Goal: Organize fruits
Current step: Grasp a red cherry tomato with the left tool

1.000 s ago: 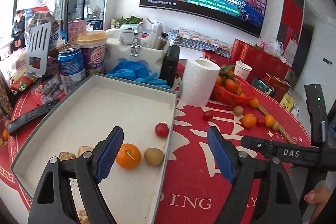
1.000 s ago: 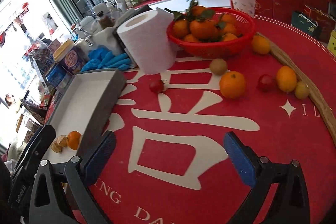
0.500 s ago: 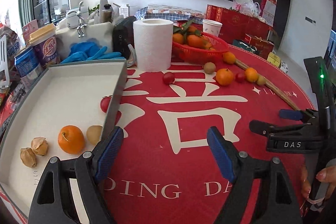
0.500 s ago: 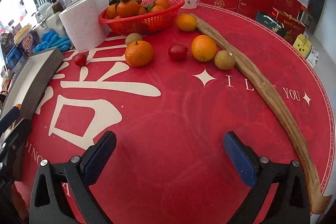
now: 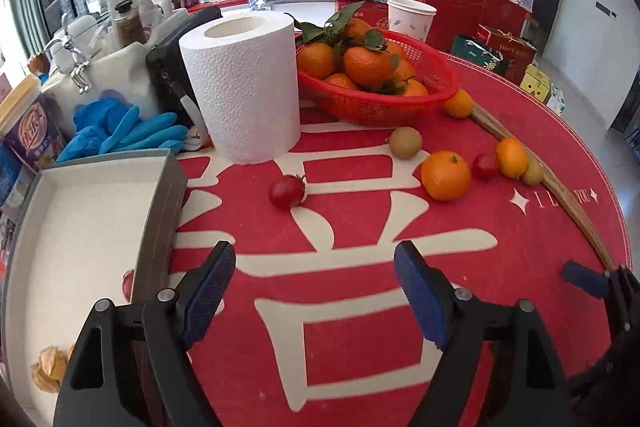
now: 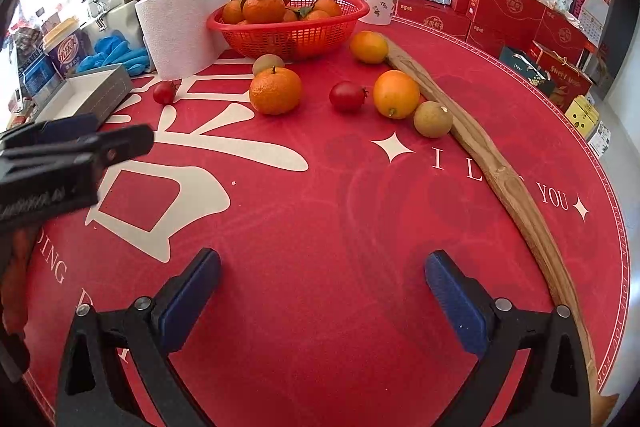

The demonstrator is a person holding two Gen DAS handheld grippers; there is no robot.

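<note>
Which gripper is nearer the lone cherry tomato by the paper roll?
Left. The left gripper points almost straight at the cherry tomato, jaws open, only bare mat between. The right gripper sits farther right, nearer the wooden stick; from it the tomato lies far up-left.

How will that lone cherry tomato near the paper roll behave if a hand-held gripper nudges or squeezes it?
The cherry tomato looks round and glossy, so it will probably roll on the flat red tablecloth and may slip between pads. Its thin skin suggests it could bruise or split under a firm squeeze.
</note>
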